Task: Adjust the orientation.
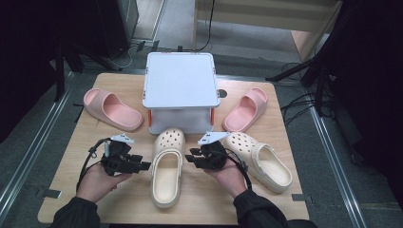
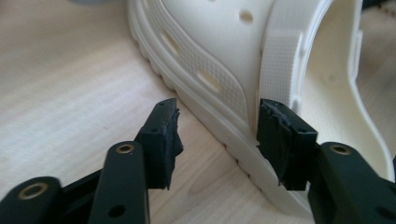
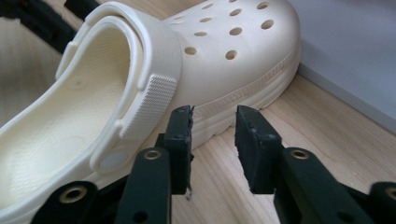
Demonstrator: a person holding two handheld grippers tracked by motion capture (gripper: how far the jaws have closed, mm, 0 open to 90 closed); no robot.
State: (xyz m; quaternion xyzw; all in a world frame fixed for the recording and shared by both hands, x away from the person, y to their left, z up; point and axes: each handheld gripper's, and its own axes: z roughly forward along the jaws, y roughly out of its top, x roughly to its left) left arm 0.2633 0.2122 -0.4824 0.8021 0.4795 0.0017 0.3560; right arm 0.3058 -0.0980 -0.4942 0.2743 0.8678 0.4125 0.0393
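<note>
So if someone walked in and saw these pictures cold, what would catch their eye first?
Probably the cream clog in the middle of the wooden table, flanked by the left tool and the right tool, both with jaws open and clear of it. Next, its twin clog to the right, and the two pink slides on either side of a white box.

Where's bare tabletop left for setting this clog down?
Bare wood lies along the near edge of the table, left of the left gripper, and near right below the second clog. Crowded: the middle clog between both grippers, by the white box.
</note>
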